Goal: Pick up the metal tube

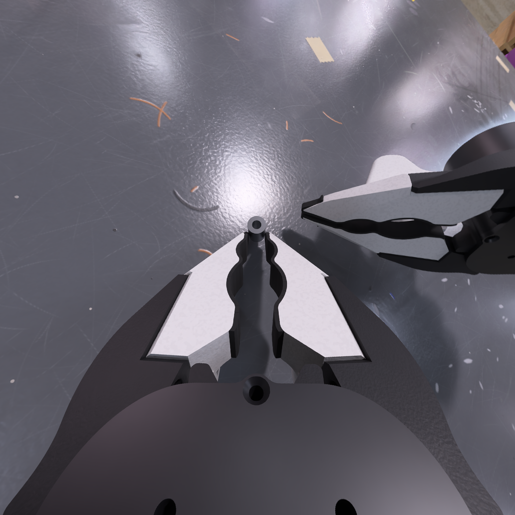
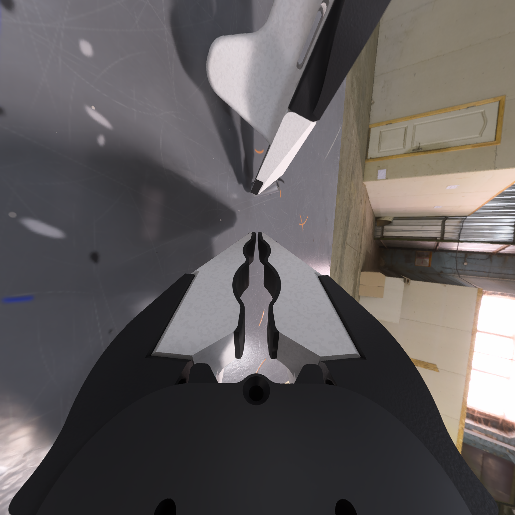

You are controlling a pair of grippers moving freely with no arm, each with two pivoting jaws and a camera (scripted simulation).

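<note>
Now, metal tube [image 1: 256, 230]: upright, pinched at the tips of the left hand-held gripper [image 1: 256, 237], open end toward the camera.
Right hand-held gripper [image 2: 256, 234]: pressed together, empty, just beside the tube.
Table [image 1: 111, 167]: grey, scratched.

Scratched grey tabletop [image 1: 111, 167], beige walls [image 2: 434, 55], bright window [image 2: 496, 351].

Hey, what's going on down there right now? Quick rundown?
Left gripper shut on metal tube, end-on between the fingertips. Right gripper shut, empty, close alongside. Nothing blocking.
</note>
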